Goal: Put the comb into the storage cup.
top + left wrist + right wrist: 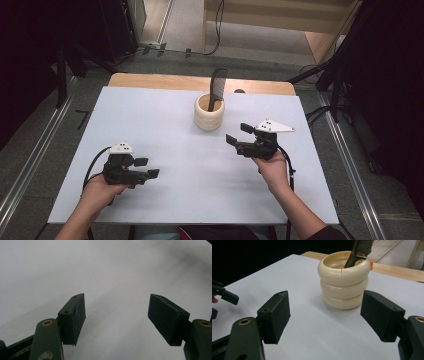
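Observation:
A cream ribbed cup (pixel 209 113) (pixel 344 281) stands at the back middle of the white table (pixel 165 135). A black comb (pixel 216 89) (pixel 359 251) stands upright in it, teeth end up. My right gripper (pixel 238 134) (pixel 324 316) hovers just right of the cup, jaws open and empty, pointing toward it. My left gripper (pixel 147 168) (pixel 116 317) rests near the front left, open, with bare table between its jaws.
A strip of wooden tabletop (pixel 165 81) runs along the far edge behind the white sheet. A small orange thing (pixel 370 264) peeks out behind the cup. Dark stands and cables (pixel 325 75) flank the table on both sides.

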